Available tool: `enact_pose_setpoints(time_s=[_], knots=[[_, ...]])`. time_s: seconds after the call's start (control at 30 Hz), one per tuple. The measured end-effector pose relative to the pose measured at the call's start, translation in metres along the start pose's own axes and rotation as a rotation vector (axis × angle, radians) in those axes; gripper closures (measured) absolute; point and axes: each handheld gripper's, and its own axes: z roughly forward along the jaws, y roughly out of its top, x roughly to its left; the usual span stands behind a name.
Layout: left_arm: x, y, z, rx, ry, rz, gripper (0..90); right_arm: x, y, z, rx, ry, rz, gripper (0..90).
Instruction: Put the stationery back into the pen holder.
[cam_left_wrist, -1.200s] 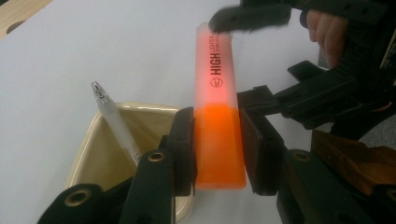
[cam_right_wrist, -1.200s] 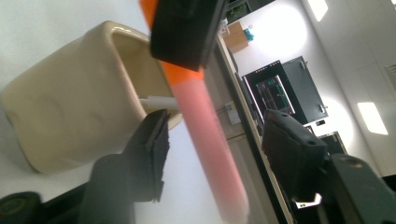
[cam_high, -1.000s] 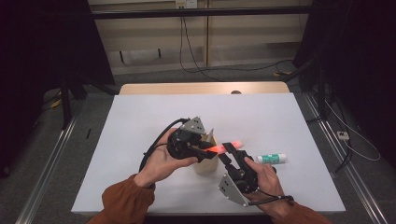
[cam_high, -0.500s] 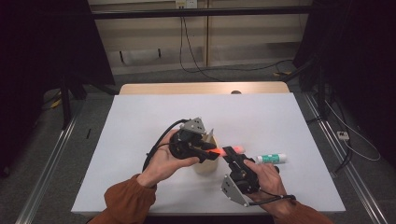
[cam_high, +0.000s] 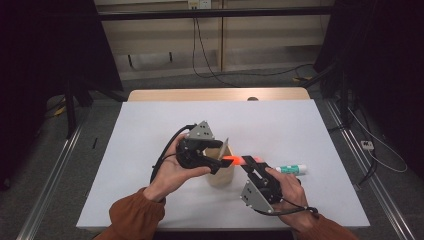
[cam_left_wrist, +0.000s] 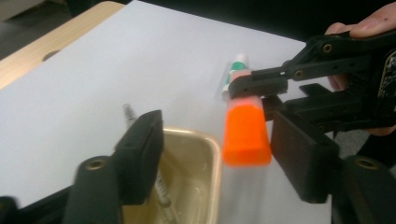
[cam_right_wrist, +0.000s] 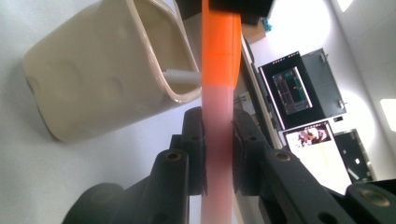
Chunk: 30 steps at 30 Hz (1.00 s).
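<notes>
An orange and pink tube (cam_high: 235, 160) hangs level over the beige cup (cam_high: 220, 175) in the middle of the white table. My right gripper (cam_high: 248, 163) is shut on its pink part (cam_right_wrist: 217, 154), the pads pressing both sides. My left gripper (cam_high: 218, 156) has just been opening its jaws. The tube's orange end (cam_left_wrist: 246, 135) lies between them close to one jaw, and the pads (cam_left_wrist: 140, 154) stand apart from it. The cup (cam_left_wrist: 187, 186) sits just below that gripper (cam_left_wrist: 217, 128), with a syringe (cam_left_wrist: 161, 186) inside it.
A white and green tube (cam_high: 291, 170) lies on the table (cam_high: 300, 130) right of the right hand. A thin grey piece (cam_high: 225, 146) sticks up from the cup's rim. Black cables trail from both grippers. A wooden strip (cam_high: 215, 94) borders the far edge.
The right gripper's jaws closed on the tube's pink part. The left gripper's jaws then spread away from the orange end. Both hands stayed about where they were.
</notes>
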Motion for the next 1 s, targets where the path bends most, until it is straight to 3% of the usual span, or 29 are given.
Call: enact_pose_setpoints(time_s=[0.13,0.37,0.5,0.67,0.77,1.0], knots=[[0.005,-0.006,-0.005,-0.015,0.050,-0.015,20.0,-0.003,-0.003,0.001,0.009,0.010,0.050,78.6],[0.013,-0.021,-0.016,-0.057,0.117,-0.054,6.3,-0.010,-0.008,0.002,0.000,0.056,0.218,78.6],[0.019,-0.033,-0.022,-0.088,0.174,-0.089,3.7,-0.015,-0.011,0.003,-0.016,0.077,0.285,78.6],[0.025,-0.047,-0.029,-0.112,0.225,-0.116,3.9,-0.024,-0.018,0.004,-0.040,0.116,0.459,78.6],[0.026,-0.055,-0.034,-0.124,0.230,-0.106,4.1,-0.028,-0.023,0.005,-0.057,0.135,0.548,78.6],[0.029,-0.076,-0.038,-0.096,0.278,-0.135,4.5,-0.038,-0.023,0.005,-0.113,0.158,0.666,78.5]])
